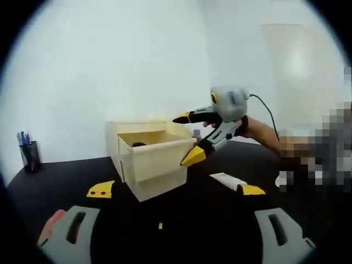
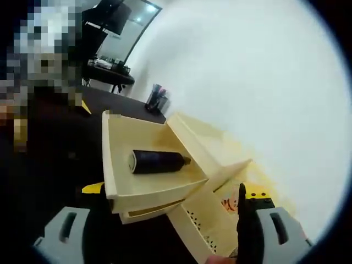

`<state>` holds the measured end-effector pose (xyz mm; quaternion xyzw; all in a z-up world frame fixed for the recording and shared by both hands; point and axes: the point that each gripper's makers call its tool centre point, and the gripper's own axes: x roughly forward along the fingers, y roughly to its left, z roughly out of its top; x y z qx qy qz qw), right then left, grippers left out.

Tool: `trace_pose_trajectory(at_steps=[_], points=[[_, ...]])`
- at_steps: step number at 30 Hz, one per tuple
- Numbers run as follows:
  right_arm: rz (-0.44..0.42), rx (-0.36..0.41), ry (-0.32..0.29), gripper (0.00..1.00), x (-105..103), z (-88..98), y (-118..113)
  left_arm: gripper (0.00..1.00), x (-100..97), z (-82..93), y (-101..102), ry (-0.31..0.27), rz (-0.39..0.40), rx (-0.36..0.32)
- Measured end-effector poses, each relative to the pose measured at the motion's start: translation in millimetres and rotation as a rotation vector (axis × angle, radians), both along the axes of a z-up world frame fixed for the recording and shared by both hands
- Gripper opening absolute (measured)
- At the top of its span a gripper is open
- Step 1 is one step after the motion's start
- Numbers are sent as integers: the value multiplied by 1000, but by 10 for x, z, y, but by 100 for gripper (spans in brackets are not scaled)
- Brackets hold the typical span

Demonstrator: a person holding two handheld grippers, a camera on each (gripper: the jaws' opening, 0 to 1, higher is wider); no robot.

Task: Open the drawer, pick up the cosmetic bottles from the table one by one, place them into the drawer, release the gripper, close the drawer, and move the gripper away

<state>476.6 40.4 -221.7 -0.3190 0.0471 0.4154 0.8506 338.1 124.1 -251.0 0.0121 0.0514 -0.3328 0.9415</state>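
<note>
- Right gripper [image 1: 190,137]: seen from the left gripper view above the drawer's front corner, its yellow-tipped fingers [image 1: 193,157] spread apart with nothing between them. Judged: just after a release, or about to go for the next bottle.
- Left gripper [image 1: 176,234]: low over the worktop [image 1: 220,220], grey fingers [image 1: 71,228] wide apart, idle and empty.
- Dark bottle [image 2: 157,161]: lies on its side on the drawer floor, near the middle, touching no wall as far as can be told.
- Drawer [image 2: 110,165]: pale wood, pulled well out of its cabinet [image 1: 118,135].
- White bottle with yellow cap [image 1: 236,184]: lies on the worktop just beside the drawer, awaiting pickup.
- Pen cup [image 1: 30,154]: well apart, at the worktop's far edge.
- Handling advice: lift the right gripper clear of the drawer wall, approach the white bottle across its body, not the cap, then lay it beside the dark one.
</note>
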Motion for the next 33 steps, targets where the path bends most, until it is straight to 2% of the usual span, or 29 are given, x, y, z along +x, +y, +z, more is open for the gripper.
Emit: trace_pose_trajectory(at_steps=[16, 28, 33], points=[[-37, -19, -12, 93, 144, 11, -28, 88, 1, -17, -5, 3, 1, 1], [-61, -1, -6, 92, 264, 30, -54, 88, 2, -28, -4, 5, 1, 7], [-70, 16, 28, 92, 336, -8, -69, 88, 1, -28, -2, 6, 1, 8]])
